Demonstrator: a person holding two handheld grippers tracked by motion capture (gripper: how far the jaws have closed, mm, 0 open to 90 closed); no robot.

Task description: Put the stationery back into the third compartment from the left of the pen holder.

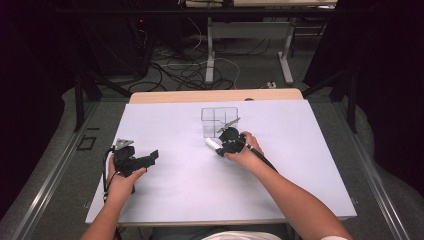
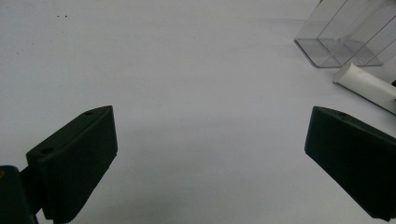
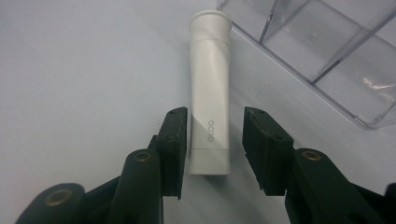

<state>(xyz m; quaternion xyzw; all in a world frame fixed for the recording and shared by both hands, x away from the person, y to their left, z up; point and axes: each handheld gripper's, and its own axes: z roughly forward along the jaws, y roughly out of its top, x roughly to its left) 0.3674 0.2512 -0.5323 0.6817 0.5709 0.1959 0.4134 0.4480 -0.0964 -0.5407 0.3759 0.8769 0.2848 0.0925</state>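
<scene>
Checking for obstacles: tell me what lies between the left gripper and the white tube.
Nothing: bare white table separates the left gripper from the white tube in the high view.

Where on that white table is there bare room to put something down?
The near strip along the table's front edge, the far-left corner and the whole right side are bare. It is crowded mid-table, where the clear box, white tube and right hand-held gripper meet.

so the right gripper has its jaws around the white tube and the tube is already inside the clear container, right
Not quite. The right gripper does have its jaws around the white tube, with a gap on one side, but the tube is not inside the clear container. It lies on the table beside the container, as the right gripper view shows.
</scene>
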